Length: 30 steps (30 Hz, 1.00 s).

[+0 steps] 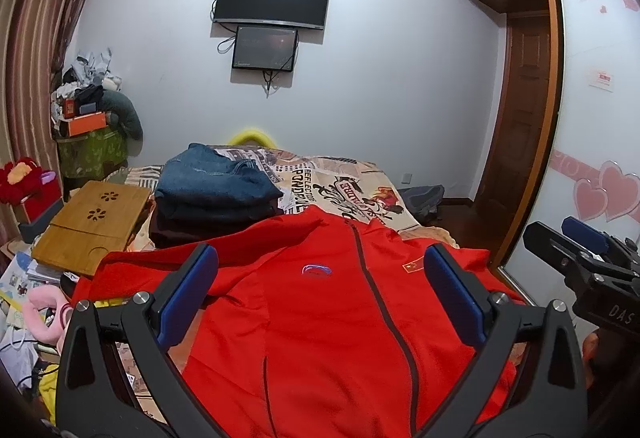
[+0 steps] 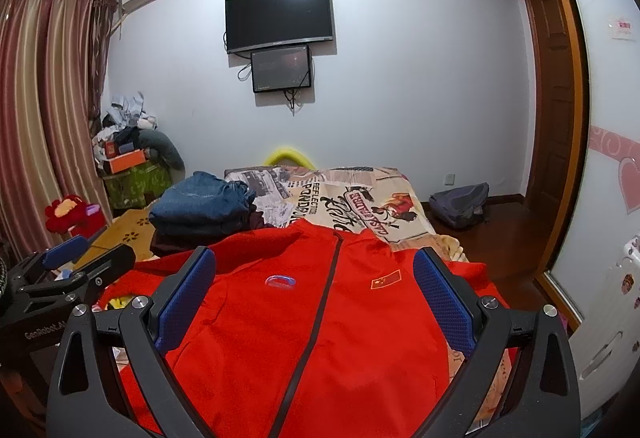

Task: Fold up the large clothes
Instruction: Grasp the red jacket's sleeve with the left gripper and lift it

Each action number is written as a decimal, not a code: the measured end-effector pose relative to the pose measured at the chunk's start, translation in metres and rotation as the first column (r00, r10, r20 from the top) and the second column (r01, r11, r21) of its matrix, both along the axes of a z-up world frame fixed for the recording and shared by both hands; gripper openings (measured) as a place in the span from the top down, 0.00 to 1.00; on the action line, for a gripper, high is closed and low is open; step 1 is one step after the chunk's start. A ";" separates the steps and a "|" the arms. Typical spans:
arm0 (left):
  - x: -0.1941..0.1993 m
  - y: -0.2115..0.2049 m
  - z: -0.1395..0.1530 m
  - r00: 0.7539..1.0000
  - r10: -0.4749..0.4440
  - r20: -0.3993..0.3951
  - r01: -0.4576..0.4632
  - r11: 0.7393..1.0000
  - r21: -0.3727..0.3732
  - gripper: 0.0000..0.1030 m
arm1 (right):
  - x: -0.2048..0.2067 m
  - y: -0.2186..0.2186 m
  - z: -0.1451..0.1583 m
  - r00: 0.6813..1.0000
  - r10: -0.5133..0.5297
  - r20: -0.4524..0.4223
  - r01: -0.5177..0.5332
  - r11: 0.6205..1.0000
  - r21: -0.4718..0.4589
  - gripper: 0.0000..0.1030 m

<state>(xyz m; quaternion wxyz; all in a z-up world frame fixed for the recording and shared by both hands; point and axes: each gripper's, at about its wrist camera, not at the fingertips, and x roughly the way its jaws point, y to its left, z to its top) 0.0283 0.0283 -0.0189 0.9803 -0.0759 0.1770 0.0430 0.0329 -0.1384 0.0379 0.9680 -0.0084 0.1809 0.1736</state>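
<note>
A: Jacket position?
B: Red jacket [image 1: 320, 310] is laid flat, front up, on the bed [image 1: 360, 177], beside folded jeans [image 1: 216, 185].
A: Claws?
B: Left gripper [image 1: 320, 290] and right gripper [image 2: 316, 286] are spread wide above it; nothing is gripped.

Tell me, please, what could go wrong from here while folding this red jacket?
The folded jeans stack sits right behind the red jacket; a swung sleeve could topple it. The jacket's right edge lies near the bed's edge, so it might slide off. Both grippers, left gripper and right gripper, are open and hold nothing.
</note>
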 end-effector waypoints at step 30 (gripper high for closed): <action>0.081 0.293 -0.139 0.860 0.352 -0.370 -0.483 0.797 -0.363 0.00 | 0.096 0.004 -0.043 0.971 -0.142 -0.192 0.113 0.982 -0.154 0.05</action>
